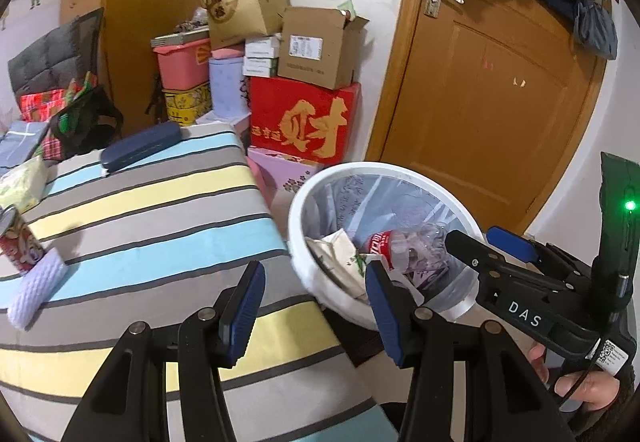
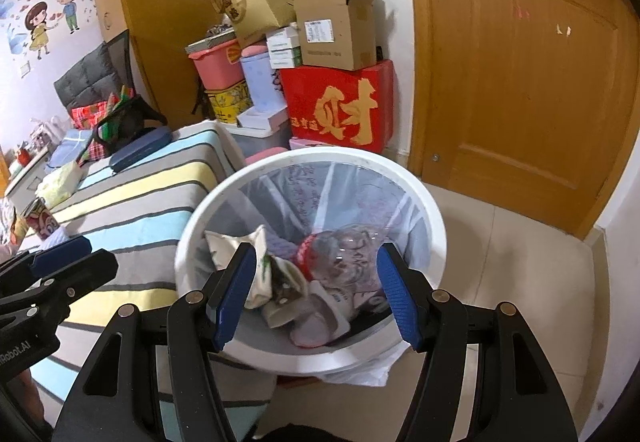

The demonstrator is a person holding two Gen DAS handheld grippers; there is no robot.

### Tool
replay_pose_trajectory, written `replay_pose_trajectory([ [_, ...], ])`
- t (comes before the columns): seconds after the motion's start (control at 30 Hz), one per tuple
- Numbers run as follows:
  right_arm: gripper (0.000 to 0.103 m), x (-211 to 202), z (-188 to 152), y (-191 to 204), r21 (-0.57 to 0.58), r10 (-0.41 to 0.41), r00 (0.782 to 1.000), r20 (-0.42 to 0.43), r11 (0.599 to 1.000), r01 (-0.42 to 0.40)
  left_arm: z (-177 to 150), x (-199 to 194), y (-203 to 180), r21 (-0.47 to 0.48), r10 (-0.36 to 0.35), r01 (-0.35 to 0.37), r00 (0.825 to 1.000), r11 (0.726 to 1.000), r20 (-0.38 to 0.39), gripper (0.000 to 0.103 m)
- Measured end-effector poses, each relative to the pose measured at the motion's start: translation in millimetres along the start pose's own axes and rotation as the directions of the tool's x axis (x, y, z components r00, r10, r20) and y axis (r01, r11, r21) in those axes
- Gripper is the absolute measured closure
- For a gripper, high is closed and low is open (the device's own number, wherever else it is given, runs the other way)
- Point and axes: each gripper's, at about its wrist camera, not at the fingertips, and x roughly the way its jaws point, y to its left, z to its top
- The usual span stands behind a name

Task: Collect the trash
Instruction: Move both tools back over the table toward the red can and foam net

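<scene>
"DAS" is read on the right gripper, whose jaws are parted and empty over the white bin. A clear bottle with a red label lies inside among paper scraps. The left gripper is held open, empty, above the striped bedspread, where a red can stands near a large red box printed with a gold character.

The white bin looks like smooth plastic, lined with a thin glossy film bag. A crumpled clear plastic bottle lies inside. The striped cover is matt cloth; the door is varnished wood.
</scene>
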Motion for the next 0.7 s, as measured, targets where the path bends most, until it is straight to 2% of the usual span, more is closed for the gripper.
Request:
replay_pose_trajectory([
  [0.37,0.039,-6.5,-4.9,38.9,-0.034,0.065,0.998,0.021,0.997,-0.064,-20.1,-47.9,47.5,-0.068,0.078,-0.075,0.996,0.995,0.048,0.051],
  [0.7,0.039,-3.4,-11.4,90.7,-0.107,0.145,0.989,0.004,0.984,-0.144,-50.1,-96.1,123.4,-0.173,0.216,-0.203,0.974,0.964,0.063,0.051],
])
